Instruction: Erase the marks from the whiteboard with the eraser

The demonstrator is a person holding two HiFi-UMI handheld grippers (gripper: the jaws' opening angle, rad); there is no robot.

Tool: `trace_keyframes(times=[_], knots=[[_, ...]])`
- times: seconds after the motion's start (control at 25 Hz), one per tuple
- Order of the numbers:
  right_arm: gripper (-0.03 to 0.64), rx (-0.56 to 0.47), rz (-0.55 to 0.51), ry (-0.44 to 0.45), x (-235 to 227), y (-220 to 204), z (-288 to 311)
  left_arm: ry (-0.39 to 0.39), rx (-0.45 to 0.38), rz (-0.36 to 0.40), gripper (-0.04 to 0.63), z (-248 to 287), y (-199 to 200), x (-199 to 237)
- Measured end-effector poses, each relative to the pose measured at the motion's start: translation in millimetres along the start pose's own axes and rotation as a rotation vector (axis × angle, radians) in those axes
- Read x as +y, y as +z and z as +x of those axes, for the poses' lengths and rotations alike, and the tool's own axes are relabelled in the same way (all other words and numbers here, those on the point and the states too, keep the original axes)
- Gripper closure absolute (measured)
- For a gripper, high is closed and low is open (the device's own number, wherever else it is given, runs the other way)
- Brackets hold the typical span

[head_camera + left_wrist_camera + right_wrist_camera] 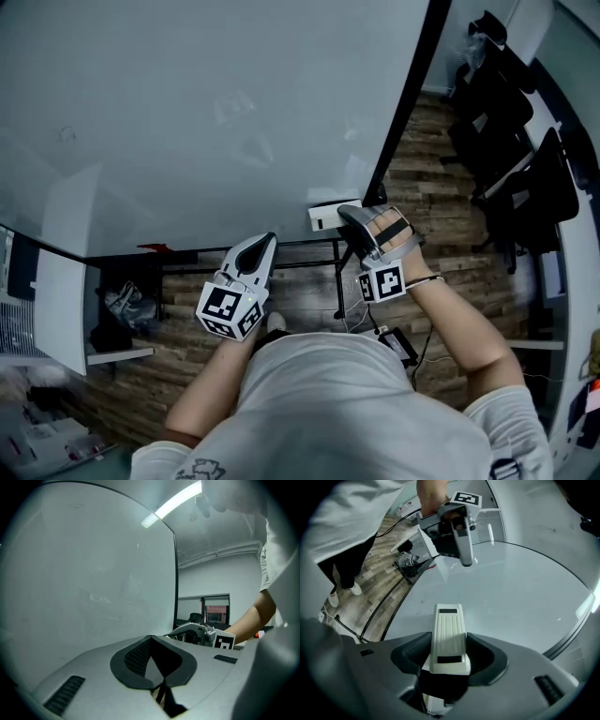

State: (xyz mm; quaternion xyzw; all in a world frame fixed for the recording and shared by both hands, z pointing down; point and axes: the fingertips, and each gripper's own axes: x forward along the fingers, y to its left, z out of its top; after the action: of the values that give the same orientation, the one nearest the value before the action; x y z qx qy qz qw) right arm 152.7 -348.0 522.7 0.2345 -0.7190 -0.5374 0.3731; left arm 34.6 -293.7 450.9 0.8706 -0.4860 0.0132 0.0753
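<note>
At the lower right corner of the whiteboard [234,112], the right gripper [449,651] has its jaws clamped on the sides of the white eraser [449,625], whose far end sticks out fwd over the board. Left gripper [154,663] is pinched fully together w/ nothing in it, hovering just off the board's lower edge.

To wipe well, I'd judge: keep the eraser's working face flat on the surface w/ even pressure and sweep in overlapping passes. Don't loosen the grip, or the eraser may twist btwn the pads. Keep the left gripper out of the sweep path.

Hard to read: the marks themselves. Only faint smudges or glare show, can't tell which. Eraser's underside is hidden, so contact w/ the board isn't confirmed. Board's top & left edges are cut off in the head view.
</note>
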Motion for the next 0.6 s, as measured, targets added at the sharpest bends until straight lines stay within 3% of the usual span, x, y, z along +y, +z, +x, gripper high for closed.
trace_keyframes(times=[0.12,0.28,0.6], knots=[[0.38,0.004,-0.005,0.033,15.6,-4.3,2.3,0.014,0.0,0.001,0.589,0.4,1.0,-0.6],[0.381,-0.024,-0.011,0.026,0.9,4.7,0.0,0.023,0.0,0.001,0.589,-3.4,-0.1,3.2],[0.382,-0.113,0.037,-0.12,-119.5,50.6,-25.3,0.05,-0.008,0.014,0.589,-16.6,7.6,4.0]])
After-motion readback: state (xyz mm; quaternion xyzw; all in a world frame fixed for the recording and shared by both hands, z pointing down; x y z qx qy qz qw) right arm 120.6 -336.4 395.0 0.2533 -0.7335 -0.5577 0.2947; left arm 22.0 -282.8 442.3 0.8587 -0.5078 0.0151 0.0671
